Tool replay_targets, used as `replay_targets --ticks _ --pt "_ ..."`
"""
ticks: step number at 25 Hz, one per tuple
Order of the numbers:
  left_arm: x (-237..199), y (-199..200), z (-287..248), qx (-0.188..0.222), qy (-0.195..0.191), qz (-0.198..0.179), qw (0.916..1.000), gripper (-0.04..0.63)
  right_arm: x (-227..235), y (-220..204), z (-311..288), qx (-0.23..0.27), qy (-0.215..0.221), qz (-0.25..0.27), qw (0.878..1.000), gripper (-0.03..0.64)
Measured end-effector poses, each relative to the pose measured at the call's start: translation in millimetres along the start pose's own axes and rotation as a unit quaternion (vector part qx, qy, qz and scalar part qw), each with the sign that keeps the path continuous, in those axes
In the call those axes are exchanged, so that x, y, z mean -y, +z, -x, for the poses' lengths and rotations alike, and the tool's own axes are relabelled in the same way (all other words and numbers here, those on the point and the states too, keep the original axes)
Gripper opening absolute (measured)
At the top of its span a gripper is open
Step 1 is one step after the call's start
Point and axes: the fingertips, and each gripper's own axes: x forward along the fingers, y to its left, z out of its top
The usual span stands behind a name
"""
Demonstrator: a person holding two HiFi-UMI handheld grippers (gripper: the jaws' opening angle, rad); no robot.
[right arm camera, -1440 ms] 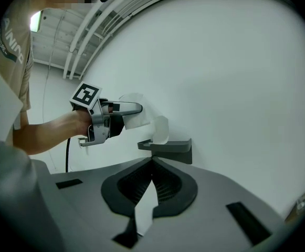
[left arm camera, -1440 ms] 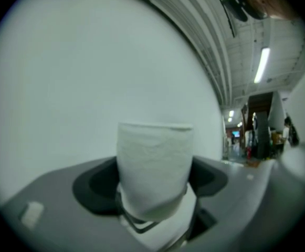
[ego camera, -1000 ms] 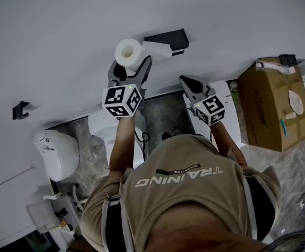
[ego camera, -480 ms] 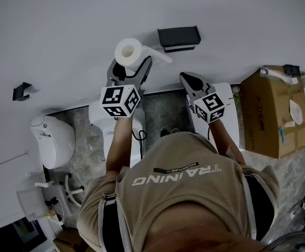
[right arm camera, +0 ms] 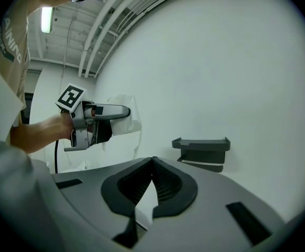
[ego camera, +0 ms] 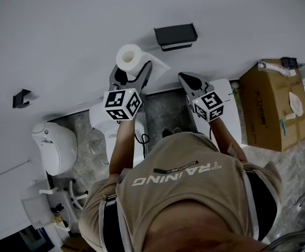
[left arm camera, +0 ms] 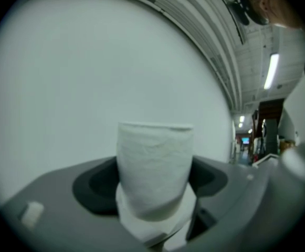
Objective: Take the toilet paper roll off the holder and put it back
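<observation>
I have the toilet paper roll point(ego camera: 129, 56) pinched in my left gripper point(left arm camera: 155, 196). Its two jaws press on the sides of the roll, one on each side. The roll sticks up between them, and its round end with the hole faces the head camera. The roll is off the holder point(ego camera: 176, 35). It is up in the air in front of the white wall point(ego camera: 63, 30). In the head view it is to the left of the holder and a bit lower, and the two are not touching. A loose sheet point(ego camera: 158, 65) hangs off the roll on the side near the holder. The holder is a small dark shelf stuck on the wall. My right gripper point(right arm camera: 152, 164) is closed. Its jaw tips meet and there is nothing between them. It sits to the right of the left gripper and under the holder in the head view, and it points at the wall. In the right gripper view the holder is in front, a little to the right, and the left gripper with the roll is off to the left. Down low there is a white toilet point(ego camera: 55, 148) on the left and a brown cardboard box point(ego camera: 270, 109) on the right. A small dark hook point(ego camera: 21, 97) is on the wall far to the left.
</observation>
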Motion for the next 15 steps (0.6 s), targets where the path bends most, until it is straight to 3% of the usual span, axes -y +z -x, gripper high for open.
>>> replay_targets --ticks 15 --pt "2.8 15.2 -21.8 0.011 -0.026 -0.004 0.9996 0.393 13.0 5.6 -0.8 -0.005 -0.020 0.009 1.000 0.011"
